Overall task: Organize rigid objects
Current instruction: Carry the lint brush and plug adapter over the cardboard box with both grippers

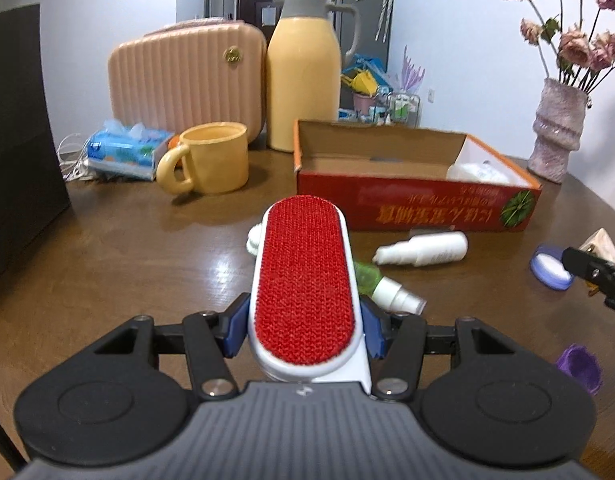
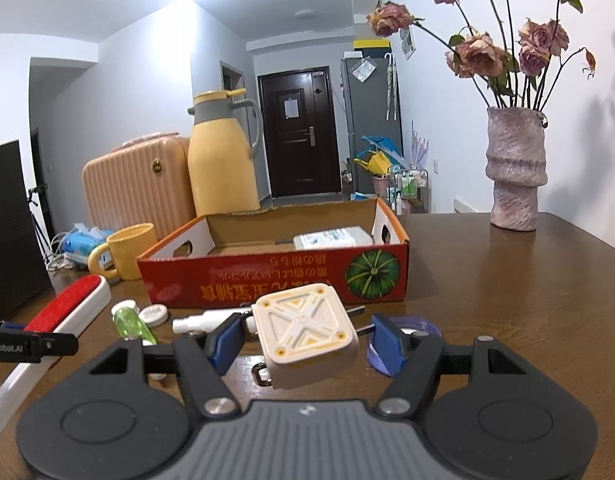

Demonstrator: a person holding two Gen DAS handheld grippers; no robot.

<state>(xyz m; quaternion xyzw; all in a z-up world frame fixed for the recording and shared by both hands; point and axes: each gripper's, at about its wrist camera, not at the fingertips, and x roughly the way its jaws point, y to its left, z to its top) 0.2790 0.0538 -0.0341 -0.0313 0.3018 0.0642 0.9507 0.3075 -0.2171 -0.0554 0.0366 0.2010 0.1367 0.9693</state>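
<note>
My left gripper [image 1: 305, 328] is shut on a white lint brush with a red fabric face [image 1: 303, 276], its blue pads pressing both sides, and holds it above the brown table. In the right wrist view the brush [image 2: 71, 304] shows at the left. My right gripper [image 2: 303, 340] is shut on a cream square device with yellow trim [image 2: 307, 332], whose metal prongs meet the right pad. Just beyond stands an open red cardboard box [image 2: 267, 280] [image 1: 411, 200] with a white item [image 2: 331, 238] inside. A white spray bottle [image 1: 423, 250], a green bottle [image 1: 367, 274] and a white cap [image 2: 153, 314] lie before the box.
A yellow mug [image 1: 211, 158], yellow jug [image 1: 303, 76], pink case [image 1: 179, 80] and tissue pack [image 1: 123, 152] stand behind. A vase of dried roses [image 2: 515, 172] is at the far right. A blue-rimmed lid [image 1: 549, 266] and a purple piece [image 1: 579, 368] lie at the right.
</note>
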